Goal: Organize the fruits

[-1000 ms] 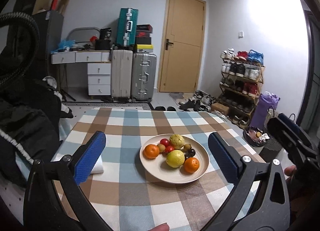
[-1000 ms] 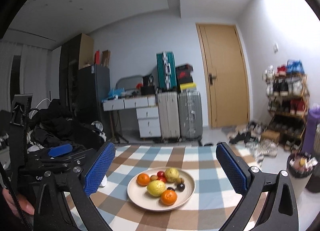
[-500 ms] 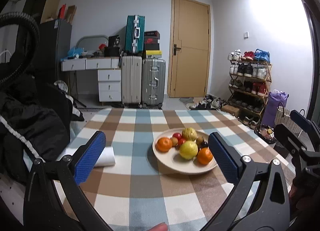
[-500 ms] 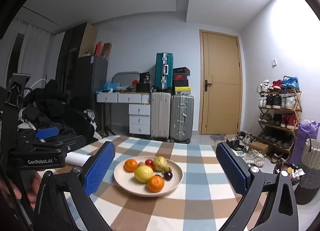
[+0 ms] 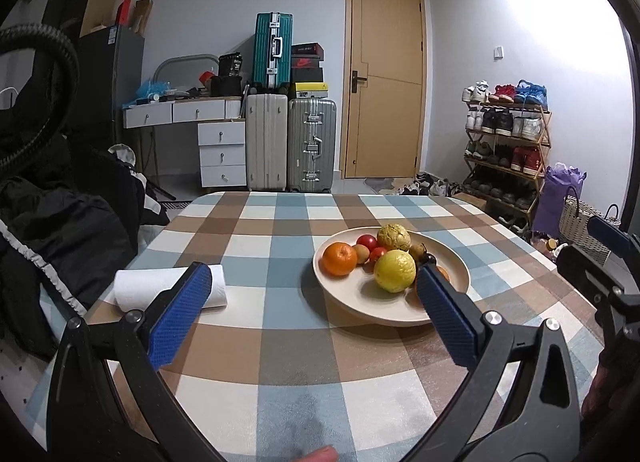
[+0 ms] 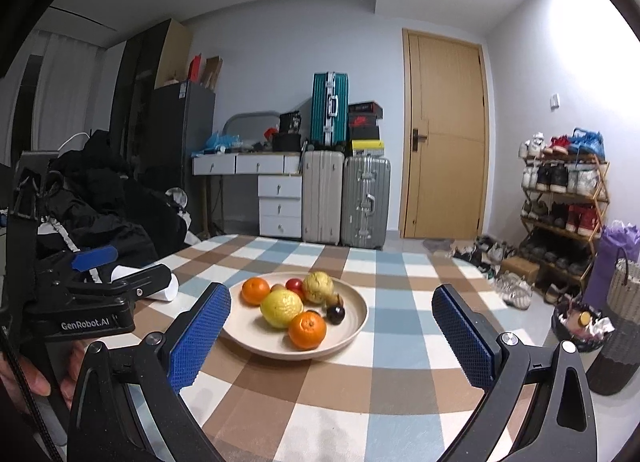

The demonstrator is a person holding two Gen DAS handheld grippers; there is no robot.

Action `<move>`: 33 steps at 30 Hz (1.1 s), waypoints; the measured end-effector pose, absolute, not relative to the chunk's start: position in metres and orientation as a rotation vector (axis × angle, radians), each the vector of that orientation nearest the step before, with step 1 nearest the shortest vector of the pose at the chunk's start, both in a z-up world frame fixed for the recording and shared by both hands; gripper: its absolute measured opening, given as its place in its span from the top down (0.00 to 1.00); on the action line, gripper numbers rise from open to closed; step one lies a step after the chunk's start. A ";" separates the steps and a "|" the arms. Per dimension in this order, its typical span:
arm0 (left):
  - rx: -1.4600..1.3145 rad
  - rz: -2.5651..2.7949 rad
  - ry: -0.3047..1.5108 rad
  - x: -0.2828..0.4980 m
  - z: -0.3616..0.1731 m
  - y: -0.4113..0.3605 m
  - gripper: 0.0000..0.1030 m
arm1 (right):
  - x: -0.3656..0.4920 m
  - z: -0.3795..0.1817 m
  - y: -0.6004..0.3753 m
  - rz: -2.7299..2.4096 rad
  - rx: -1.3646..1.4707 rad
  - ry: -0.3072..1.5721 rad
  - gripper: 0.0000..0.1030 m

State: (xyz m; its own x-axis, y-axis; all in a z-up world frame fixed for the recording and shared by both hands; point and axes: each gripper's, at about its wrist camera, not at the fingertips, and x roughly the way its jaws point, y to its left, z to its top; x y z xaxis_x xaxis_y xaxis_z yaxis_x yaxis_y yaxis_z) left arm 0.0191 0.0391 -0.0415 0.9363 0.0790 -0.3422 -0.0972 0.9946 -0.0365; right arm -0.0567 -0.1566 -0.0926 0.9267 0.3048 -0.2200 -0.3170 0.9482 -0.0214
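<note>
Both the left gripper (image 5: 310, 316) and right gripper (image 6: 330, 336) are hovering with jaws spread wide and empty over the table's near edge, apparently lining up on the plate (image 6: 352, 326) of fruit mid-table, where the near orange (image 6: 307, 330) likely needs grasping next.

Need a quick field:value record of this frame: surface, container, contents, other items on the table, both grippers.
surface: table with checked cloth
container: beige plate, on the table
contents: two oranges, yellow citrus, green-yellow bumpy fruit, red tomatoes, small dark fruit
other items: white paper roll, lying left of the plate
left gripper: open, empty, above the table
right gripper: open, empty, facing the plate
</note>
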 end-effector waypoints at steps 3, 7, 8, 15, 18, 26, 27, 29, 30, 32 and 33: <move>-0.044 0.083 0.367 0.027 -0.045 0.037 0.01 | -0.046 -0.097 -0.153 0.312 -0.064 0.268 0.00; -0.025 0.037 0.375 0.034 -0.048 0.033 0.01 | -0.034 -0.102 -0.156 0.292 -0.036 0.328 0.00; -0.020 0.034 0.378 0.035 -0.047 0.031 0.01 | -0.033 -0.103 -0.158 0.286 -0.026 0.326 0.00; -0.011 0.020 0.356 0.032 -0.046 0.028 0.01 | -0.035 -0.102 -0.158 0.301 -0.031 0.317 0.00; -0.002 0.013 0.344 0.030 -0.046 0.026 0.01 | -0.035 -0.102 -0.159 0.297 -0.029 0.311 0.00; -0.002 0.014 0.339 0.026 -0.043 0.026 0.01 | -0.036 -0.102 -0.159 0.297 -0.030 0.309 0.00; -0.002 0.015 0.336 0.024 -0.042 0.025 0.01 | -0.036 -0.102 -0.158 0.297 -0.030 0.309 0.00; -0.002 0.015 0.331 0.023 -0.041 0.025 0.01 | -0.036 -0.102 -0.158 0.297 -0.030 0.309 0.00; -0.002 0.015 0.330 0.023 -0.041 0.026 0.01 | -0.036 -0.102 -0.159 0.297 -0.030 0.309 0.00; -0.003 0.015 0.329 0.022 -0.041 0.026 0.01 | -0.036 -0.102 -0.158 0.297 -0.030 0.309 0.00; -0.002 0.015 0.330 0.023 -0.041 0.026 0.01 | -0.036 -0.102 -0.159 0.297 -0.030 0.309 0.00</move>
